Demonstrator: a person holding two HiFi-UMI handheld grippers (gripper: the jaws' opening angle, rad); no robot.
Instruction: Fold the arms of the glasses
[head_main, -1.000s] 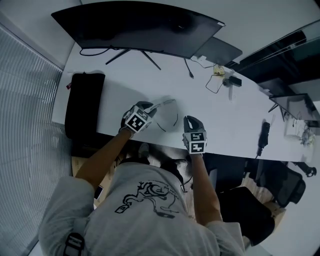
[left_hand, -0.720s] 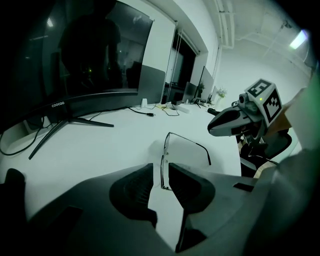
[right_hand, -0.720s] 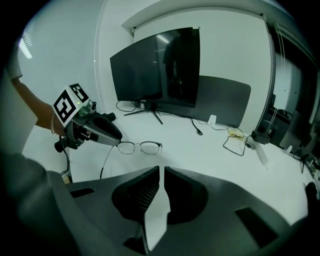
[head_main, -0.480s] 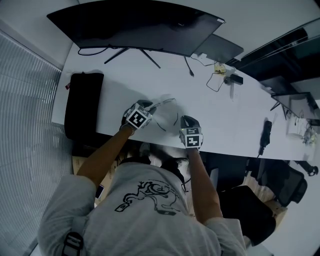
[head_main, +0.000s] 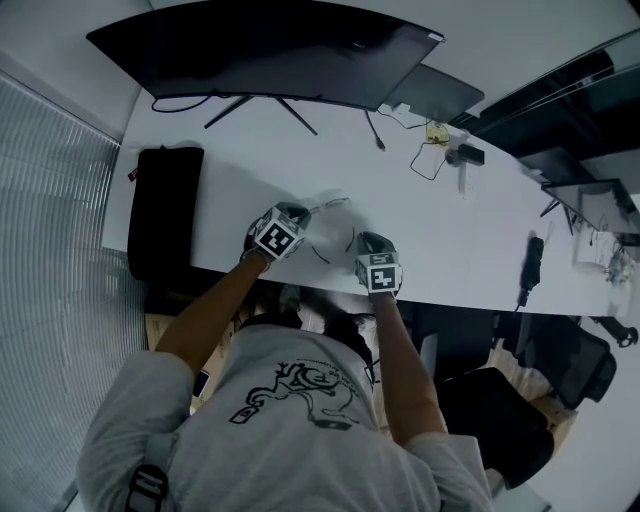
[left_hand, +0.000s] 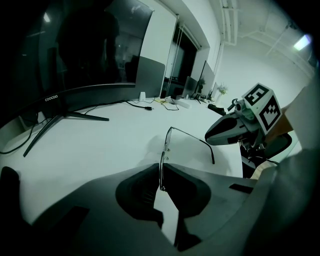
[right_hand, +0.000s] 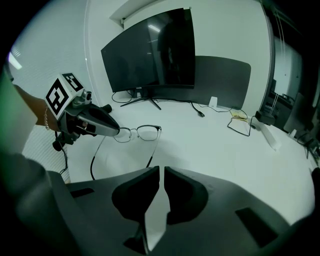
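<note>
Thin metal-rimmed glasses (right_hand: 137, 132) hang just above the white desk (head_main: 450, 240), both arms spread. My left gripper (left_hand: 161, 167) is shut on one lens rim, which shows edge-on between its pads; it is also seen as the left gripper (right_hand: 95, 122) and the left gripper (head_main: 298, 215). One arm (right_hand: 154, 147) of the glasses runs from the far hinge toward my right gripper (right_hand: 161, 172), its dark tip ending just left of the jaw tips. The right jaws stand a thin slit apart with nothing between them. In the head view the right gripper (head_main: 368, 242) sits right of the glasses (head_main: 335, 205).
A curved monitor (head_main: 270, 50) stands at the back of the desk, with a dark laptop (head_main: 435, 95) beside it. A black bag (head_main: 165, 210) lies at the left end. Cables and small items (head_main: 440, 150) lie at the back right. The desk's front edge runs under both hands.
Both grippers have come down toward the desk, the right one more. The right gripper has also drawn leftward, closer to the glasses. The left grip on the frame is unchanged.
</note>
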